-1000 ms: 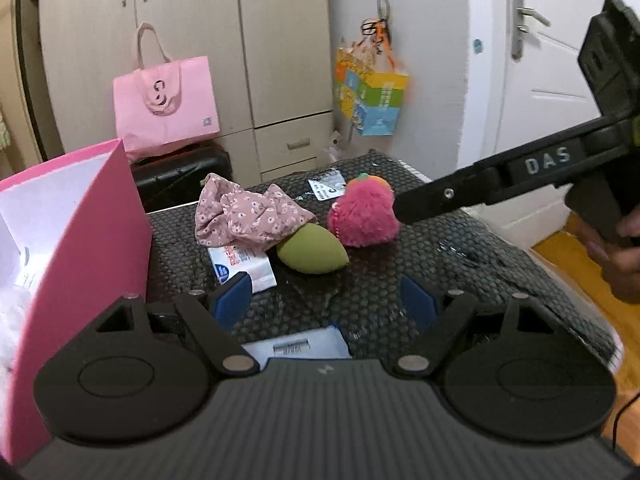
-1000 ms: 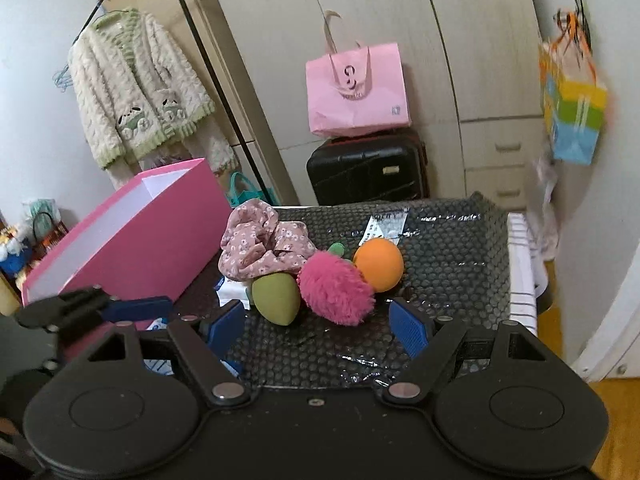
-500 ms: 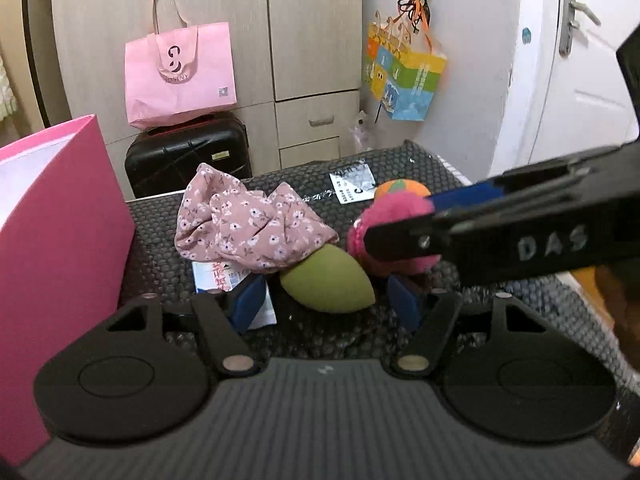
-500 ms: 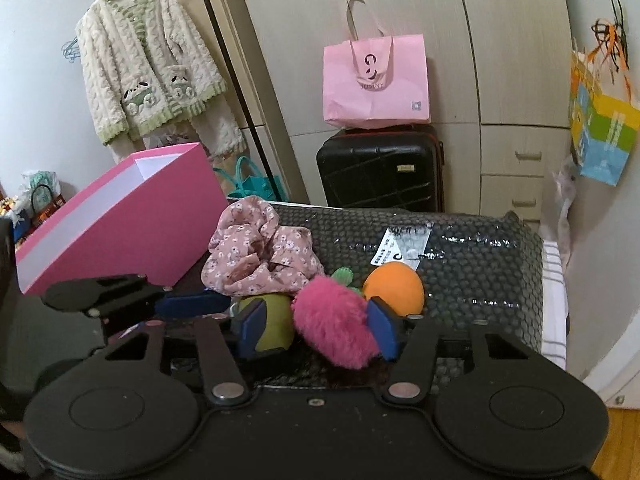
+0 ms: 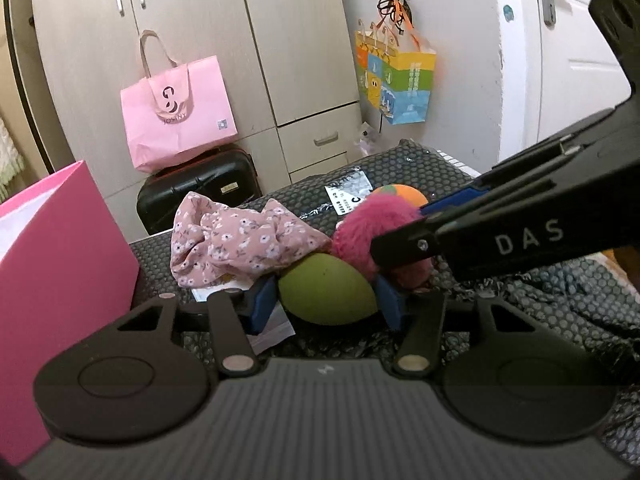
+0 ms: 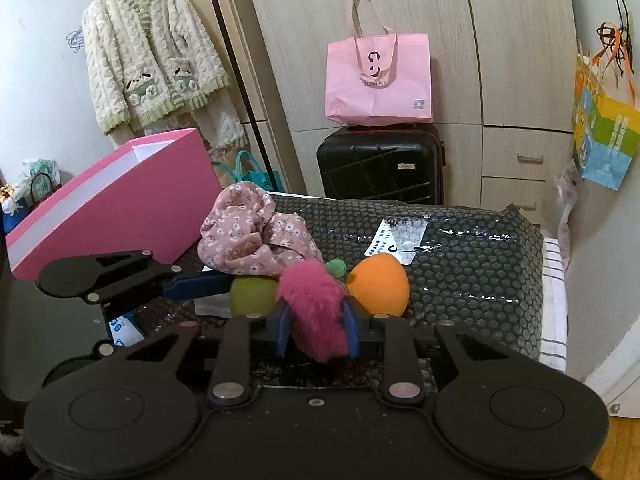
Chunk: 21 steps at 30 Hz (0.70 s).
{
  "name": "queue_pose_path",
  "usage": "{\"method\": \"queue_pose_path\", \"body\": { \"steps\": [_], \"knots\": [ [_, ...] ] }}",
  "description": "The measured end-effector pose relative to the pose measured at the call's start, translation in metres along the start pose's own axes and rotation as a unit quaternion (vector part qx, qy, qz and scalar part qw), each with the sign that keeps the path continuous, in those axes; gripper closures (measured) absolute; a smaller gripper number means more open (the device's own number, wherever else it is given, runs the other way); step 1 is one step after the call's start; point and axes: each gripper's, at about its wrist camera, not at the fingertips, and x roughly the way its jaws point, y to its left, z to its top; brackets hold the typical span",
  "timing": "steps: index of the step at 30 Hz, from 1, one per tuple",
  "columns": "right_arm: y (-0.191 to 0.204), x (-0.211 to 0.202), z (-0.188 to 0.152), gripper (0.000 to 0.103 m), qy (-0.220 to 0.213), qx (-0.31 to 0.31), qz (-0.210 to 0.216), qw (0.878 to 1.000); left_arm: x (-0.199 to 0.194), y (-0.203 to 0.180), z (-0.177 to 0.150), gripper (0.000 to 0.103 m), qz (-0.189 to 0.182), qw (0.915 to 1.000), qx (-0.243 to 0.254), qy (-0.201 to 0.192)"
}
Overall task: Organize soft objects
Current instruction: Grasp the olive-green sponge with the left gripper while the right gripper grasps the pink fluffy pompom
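A green egg-shaped sponge (image 5: pixel 326 288) lies on the black bubble-wrap surface (image 6: pixel 460 272). My left gripper (image 5: pixel 326 302) straddles it; its jaws are closing and the blue pads touch the sponge's two sides. My right gripper (image 6: pixel 316 330) is shut on a fluffy pink pompom (image 6: pixel 314 304), which is squeezed between its blue pads. In the left wrist view the right gripper's fingers (image 5: pixel 500 240) reach in from the right over the pompom (image 5: pixel 360 232). A floral pink cloth (image 6: pixel 256 240) lies behind the sponge. An orange soft ball (image 6: pixel 378 284) sits right of the pompom.
An open pink box (image 6: pixel 120 204) stands at the left edge of the surface. A white label (image 6: pixel 400 236) and a white packet (image 5: pixel 272 332) lie flat on the wrap. Behind are a black suitcase (image 6: pixel 380 164), a pink bag (image 6: pixel 378 80) and wardrobe doors.
Both grippers moved forward onto the pile. The right jaws went from wide apart to shut on the pink pompom. The left jaws narrowed around the green sponge.
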Motion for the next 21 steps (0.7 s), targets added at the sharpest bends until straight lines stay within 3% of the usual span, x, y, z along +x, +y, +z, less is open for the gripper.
{"method": "queue_pose_path", "body": {
  "steps": [8,11,15,21],
  "knots": [
    [-0.002,-0.001,-0.001,0.073,-0.002,0.009,0.005,1.000,-0.001,-0.005,-0.002,0.057,0.011,0.9998,0.018,0.000],
    [-0.001,-0.003,-0.001,0.073,-0.003,0.010,0.005,1.000,-0.005,0.000,-0.002,0.058,0.012,0.9999,-0.008,-0.001],
    [0.003,-0.011,-0.001,0.074,-0.010,0.010,0.007,1.000,-0.014,0.010,-0.002,0.058,-0.015,0.9988,-0.047,-0.001],
    [0.008,-0.025,-0.003,0.076,-0.017,0.013,0.009,1.000,-0.033,0.011,-0.010,0.058,-0.034,0.9983,-0.046,-0.009]
  ]
}}
